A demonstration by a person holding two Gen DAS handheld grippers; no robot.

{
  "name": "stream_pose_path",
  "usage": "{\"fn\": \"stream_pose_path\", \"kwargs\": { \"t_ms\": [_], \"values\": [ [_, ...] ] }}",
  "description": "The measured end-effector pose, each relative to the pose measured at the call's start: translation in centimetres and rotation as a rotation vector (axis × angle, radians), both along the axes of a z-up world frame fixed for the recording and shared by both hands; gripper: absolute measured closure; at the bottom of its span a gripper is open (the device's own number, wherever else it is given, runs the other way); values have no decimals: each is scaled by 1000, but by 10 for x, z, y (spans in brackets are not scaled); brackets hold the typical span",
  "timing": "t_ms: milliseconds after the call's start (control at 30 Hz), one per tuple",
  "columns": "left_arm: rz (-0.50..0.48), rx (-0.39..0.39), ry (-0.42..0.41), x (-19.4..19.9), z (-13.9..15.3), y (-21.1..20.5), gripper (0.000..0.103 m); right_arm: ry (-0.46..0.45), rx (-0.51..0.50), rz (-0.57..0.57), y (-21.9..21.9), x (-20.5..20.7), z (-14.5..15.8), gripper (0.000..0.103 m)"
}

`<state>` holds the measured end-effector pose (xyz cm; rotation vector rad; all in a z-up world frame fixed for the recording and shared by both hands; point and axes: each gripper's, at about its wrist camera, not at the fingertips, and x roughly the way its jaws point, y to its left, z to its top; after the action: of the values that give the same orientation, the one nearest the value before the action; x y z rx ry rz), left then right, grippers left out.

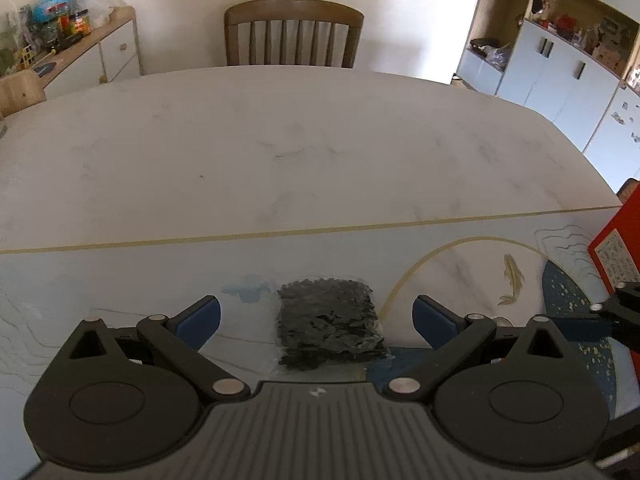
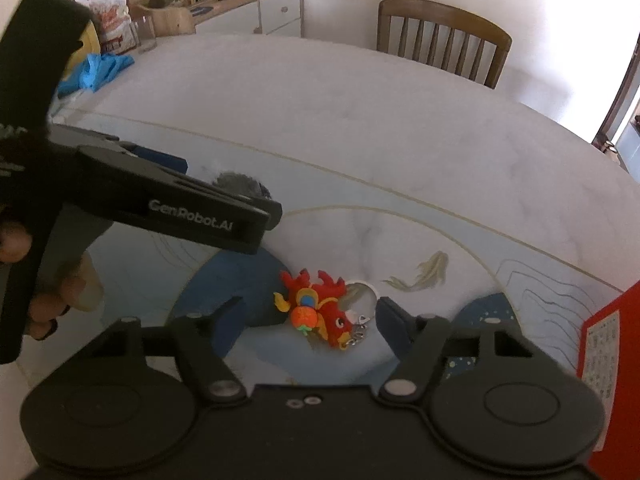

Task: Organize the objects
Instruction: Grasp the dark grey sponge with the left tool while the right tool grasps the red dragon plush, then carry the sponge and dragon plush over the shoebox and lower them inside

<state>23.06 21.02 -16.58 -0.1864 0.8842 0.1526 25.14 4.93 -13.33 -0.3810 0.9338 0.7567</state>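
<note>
White marbled table [image 1: 280, 152] w/ printed mat [image 1: 120, 280] at near edge; chair [image 1: 294, 34] beyond far edge. Left gripper [image 1: 316, 316] spread over dark packet [image 1: 330, 324]; right gripper [image 2: 310, 312] spread round dragon keychain [image 2: 320, 312]. Red box [image 2: 608, 340] at mat's right edge.

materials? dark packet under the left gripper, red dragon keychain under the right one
Dark packet: looks like a clear glossy plastic pouch holding black flaky or granular contents; the transparent film edge shows around the dark block. Contents can't be identified.
Red dragon keychain: seems moulded soft rubber or PVC, matte, with flat orange, yellow and blue patches; its ring and chain look like shiny metal.
</note>
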Motion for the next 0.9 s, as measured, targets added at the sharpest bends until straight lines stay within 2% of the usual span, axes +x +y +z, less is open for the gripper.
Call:
{"fn": "stream_pose_path", "kwargs": {
  "t_ms": [100,167,267,367,533,700,900],
  "values": [
    [-18,7,2,0,-3,-5,1,14,-15,-2,2,4,-7,43],
    [-23,0,1,1,-4,-6,1,12,-19,7,4,4,-7,43],
    [-28,9,-10,1,-4,-8,8,2,-27,25,8,2,-9,45],
    [-41,17,-19,2,-4,-9,18,3,-24,24,9,2,-10,47],
    [-49,42,-23,1,0,-10,47,0,-28,36,13,5,-11,55],
    [-61,44,-22,1,2,-11,57,-5,-21,30,14,5,-11,58],
    [-65,46,-17,-2,5,-12,63,-5,-11,22,7,2,-5,63]
  ]
}}
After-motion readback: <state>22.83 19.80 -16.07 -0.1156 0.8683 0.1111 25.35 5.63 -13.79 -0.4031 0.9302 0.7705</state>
